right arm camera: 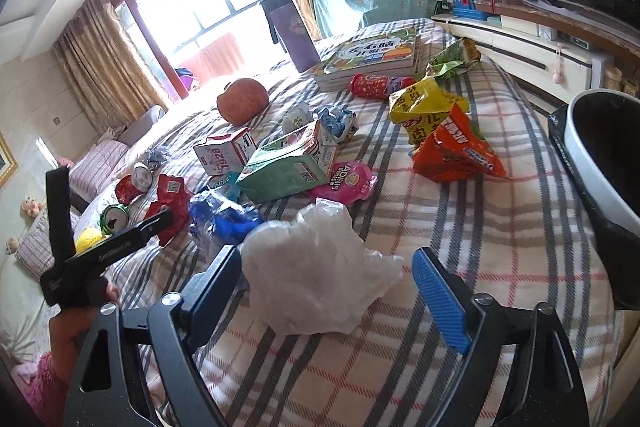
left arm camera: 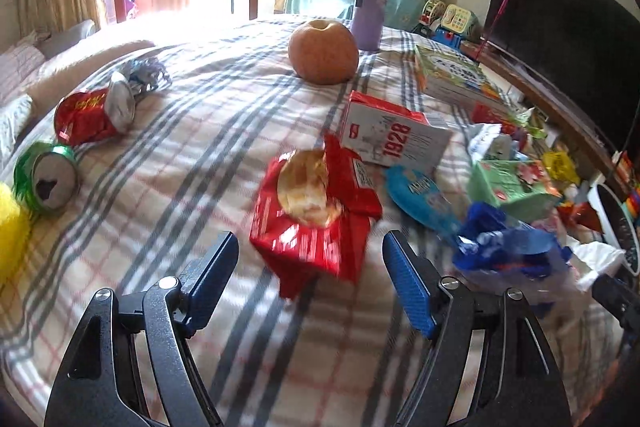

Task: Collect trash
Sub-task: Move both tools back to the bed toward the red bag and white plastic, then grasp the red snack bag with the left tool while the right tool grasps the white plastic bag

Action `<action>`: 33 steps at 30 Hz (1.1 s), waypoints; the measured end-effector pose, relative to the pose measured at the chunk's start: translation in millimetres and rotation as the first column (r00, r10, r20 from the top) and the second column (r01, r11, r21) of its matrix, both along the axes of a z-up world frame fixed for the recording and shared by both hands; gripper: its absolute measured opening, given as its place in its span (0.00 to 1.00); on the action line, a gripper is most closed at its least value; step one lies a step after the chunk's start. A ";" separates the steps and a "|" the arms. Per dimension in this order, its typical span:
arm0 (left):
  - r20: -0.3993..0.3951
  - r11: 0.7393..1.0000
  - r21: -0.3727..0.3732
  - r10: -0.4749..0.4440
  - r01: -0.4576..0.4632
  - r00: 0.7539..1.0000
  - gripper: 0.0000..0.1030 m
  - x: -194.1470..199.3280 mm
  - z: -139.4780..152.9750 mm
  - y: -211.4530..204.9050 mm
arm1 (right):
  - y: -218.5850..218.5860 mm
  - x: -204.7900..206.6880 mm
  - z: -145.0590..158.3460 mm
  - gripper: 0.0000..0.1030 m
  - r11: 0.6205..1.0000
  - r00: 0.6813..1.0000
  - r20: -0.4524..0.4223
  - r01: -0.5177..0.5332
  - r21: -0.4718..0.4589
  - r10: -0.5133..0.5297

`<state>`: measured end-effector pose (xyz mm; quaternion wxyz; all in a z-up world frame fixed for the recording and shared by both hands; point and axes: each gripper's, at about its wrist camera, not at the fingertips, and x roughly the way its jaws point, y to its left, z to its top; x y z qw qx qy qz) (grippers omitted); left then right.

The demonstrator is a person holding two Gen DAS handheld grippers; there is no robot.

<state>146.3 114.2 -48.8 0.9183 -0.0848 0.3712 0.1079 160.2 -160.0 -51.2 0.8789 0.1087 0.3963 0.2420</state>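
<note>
My left gripper (left arm camera: 310, 259) is open just short of a red wrapper (left arm camera: 316, 223) with an apple core (left arm camera: 306, 187) lying on it, on the plaid bed. My right gripper (right arm camera: 326, 281) is open with a crumpled white plastic bag (right arm camera: 316, 271) between its fingers; the bag rests on the bed. Other trash lies around: a crushed red can (left arm camera: 94, 113), a green can (left arm camera: 46, 177), a blue wrapper (right arm camera: 224, 215), a green carton (right arm camera: 288, 163), a pink pouch (right arm camera: 346, 183), an orange chip bag (right arm camera: 456, 147) and a yellow bag (right arm camera: 424, 99). The left gripper also shows in the right wrist view (right arm camera: 100, 247).
A white bin with a black liner (right arm camera: 600, 147) stands off the bed's right side. A whole apple (left arm camera: 324, 51), a purple tumbler (left arm camera: 370, 7), books (right arm camera: 372, 59) and a white 1928 carton (left arm camera: 394, 133) are on the bed. Pillows lie at the left, toys and a TV at the right.
</note>
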 end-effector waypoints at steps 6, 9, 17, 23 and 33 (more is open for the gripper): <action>0.001 0.999 0.000 -0.045 0.045 0.999 0.41 6.3 -3.3 -3.7 | -5.1 -1.5 4.2 0.24 1.000 1.000 0.011 -0.008 0.019 0.008; -0.002 0.998 -0.016 -0.064 0.064 0.998 0.26 3.1 -2.0 -7.7 | -7.5 -5.0 7.2 0.23 1.000 1.000 0.023 -0.001 0.003 0.001; 0.055 0.990 -0.049 -0.128 0.131 0.990 0.26 -21.0 20.8 -34.3 | -29.0 -19.2 16.9 0.22 0.999 0.998 0.052 0.036 0.028 -0.037; 0.115 0.980 -0.041 -0.189 0.195 0.975 0.26 -31.3 46.7 -58.2 | -50.4 -25.5 27.9 0.22 0.996 0.993 0.079 0.081 0.049 -0.084; 0.142 0.936 -0.038 -0.342 0.350 0.929 0.26 -29.3 65.5 -123.6 | -93.5 -34.3 34.2 0.22 0.984 0.980 0.097 0.167 0.068 -0.173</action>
